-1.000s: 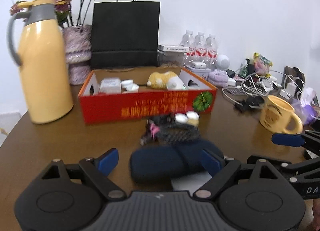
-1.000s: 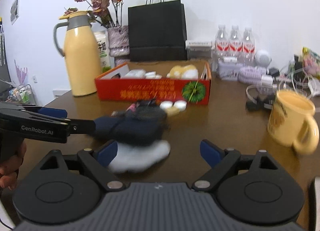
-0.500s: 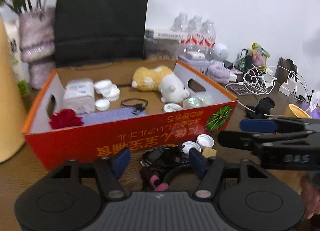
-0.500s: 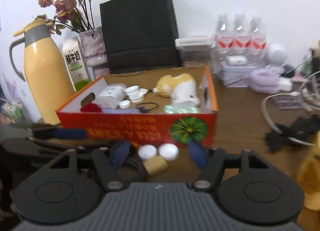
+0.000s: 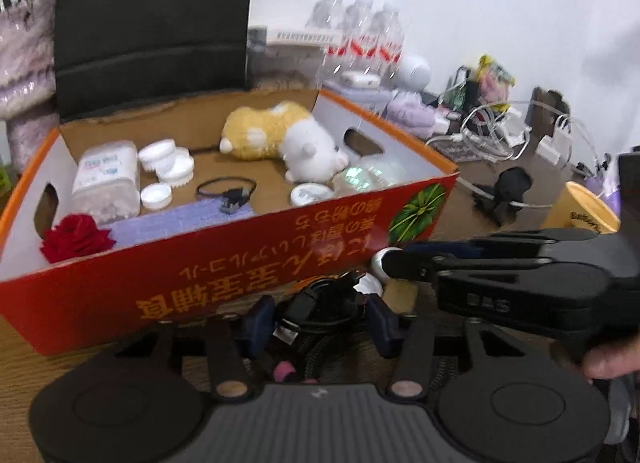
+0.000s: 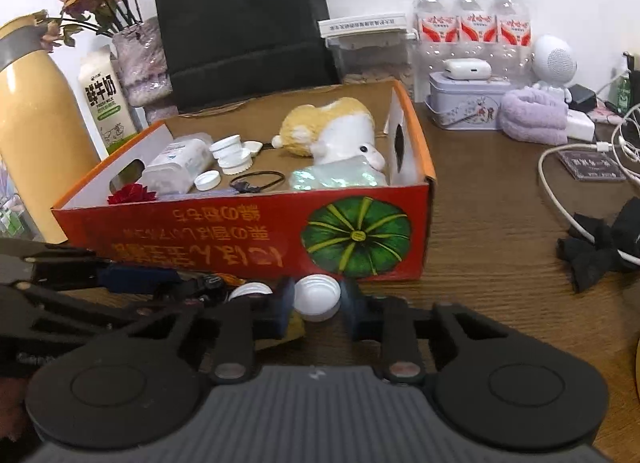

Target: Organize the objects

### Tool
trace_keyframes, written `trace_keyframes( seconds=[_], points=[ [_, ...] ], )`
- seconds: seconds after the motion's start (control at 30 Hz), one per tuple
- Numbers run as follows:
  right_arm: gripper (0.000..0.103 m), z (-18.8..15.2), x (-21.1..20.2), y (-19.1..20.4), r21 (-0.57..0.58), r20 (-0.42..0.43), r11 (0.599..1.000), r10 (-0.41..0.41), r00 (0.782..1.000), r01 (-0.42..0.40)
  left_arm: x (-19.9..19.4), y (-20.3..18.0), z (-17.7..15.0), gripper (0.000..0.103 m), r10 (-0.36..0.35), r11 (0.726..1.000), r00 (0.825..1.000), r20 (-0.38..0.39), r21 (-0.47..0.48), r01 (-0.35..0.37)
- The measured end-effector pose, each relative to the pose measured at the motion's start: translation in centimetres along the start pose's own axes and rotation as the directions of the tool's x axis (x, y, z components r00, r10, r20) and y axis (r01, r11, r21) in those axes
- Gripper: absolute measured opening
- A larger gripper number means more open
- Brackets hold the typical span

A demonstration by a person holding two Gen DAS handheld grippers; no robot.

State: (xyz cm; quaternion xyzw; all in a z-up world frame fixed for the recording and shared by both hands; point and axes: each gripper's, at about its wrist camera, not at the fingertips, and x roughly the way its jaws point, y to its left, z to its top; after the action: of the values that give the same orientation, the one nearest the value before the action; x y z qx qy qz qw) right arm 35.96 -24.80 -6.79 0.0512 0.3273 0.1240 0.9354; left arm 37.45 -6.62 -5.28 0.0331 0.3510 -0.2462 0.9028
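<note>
Just in front of the red cardboard box [image 6: 240, 239], on the wooden desk [image 6: 492, 255], both tongs work side by side. Right gripper [image 6: 316, 301] has its blue pads either side of a white bottle cap [image 6: 317, 297], touching or nearly so; can't tell if it's actually clamped. A 2nd white cap [image 6: 250, 290] lies just left of it, w/ a tan piece partly hidden under the left pad. Left gripper [image 5: 318, 321] has its pads narrowed around a black cable bundle [image 5: 320, 305] w/ a pink bit near the bottom; looks like a grip on it.

Box sits mid-desk, open top. Inside: plush toy [image 6: 332, 133] at the far right corner, clear wrapped item [image 6: 336, 179] near the front right, white lids [image 6: 232, 155] & a clear container [image 6: 180, 165] toward the left side, red rose [image 6: 132, 195] at the front left corner, small black cable loop [image 6: 256, 181] in the middle.

Behind the box: black paper bag [image 6: 240, 19]. Far right edge: water bottles [image 6: 474, 19], tin [image 6: 464, 103], purple towel [image 6: 534, 117].
</note>
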Motion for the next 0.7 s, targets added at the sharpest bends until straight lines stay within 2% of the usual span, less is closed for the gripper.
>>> trace_keyframes(
  seconds=[0.07, 0.23, 0.37, 0.43, 0.53, 0.7],
  points=[
    [0.004, -0.1, 0.1, 0.4, -0.029, -0.008, 0.999, -0.038, 0.999, 0.038, -1.3, 0.0, -0.1, 0.047, 0.009, 1.000, 0.999, 0.039, -0.007, -0.009],
    [0.003, -0.3, -0.9, -0.3, 0.020, 0.009, 0.999, -0.035, 0.999, 0.035, -4.9, 0.4, -0.6, 0.047, 0.042, 0.993, 0.995, 0.094, -0.113, -0.031],
    [0.003, -0.8, -4.9, 0.2, 0.027, 0.094, 0.998, -0.057, 0.994, 0.054, -10.2, -0.4, -2.4, 0.047, 0.073, 0.983, 0.984, 0.160, -0.180, -0.043],
    [0.003, -1.4, -7.6, 0.6, 0.037, 0.142, 0.998, -0.049, 0.989, 0.044, -13.2, -1.6, -3.9, 0.047, 0.101, 0.982, 0.977, 0.190, -0.178, -0.067],
    [0.003, -4.3, -11.5, 1.6, 0.060, 0.164, 0.998, -0.029, 0.986, 0.019, -16.1, -3.7, -6.7, 0.047, 0.126, 0.984, 0.972, 0.196, -0.152, -0.097],
    [0.003, -10.1, -16.2, 4.0, 0.020, 0.092, 1.000, -0.002, 0.996, 0.000, -18.5, -5.9, -10.9, 0.047, 0.074, 0.985, 0.989, 0.131, -0.166, -0.051]
  ],
)
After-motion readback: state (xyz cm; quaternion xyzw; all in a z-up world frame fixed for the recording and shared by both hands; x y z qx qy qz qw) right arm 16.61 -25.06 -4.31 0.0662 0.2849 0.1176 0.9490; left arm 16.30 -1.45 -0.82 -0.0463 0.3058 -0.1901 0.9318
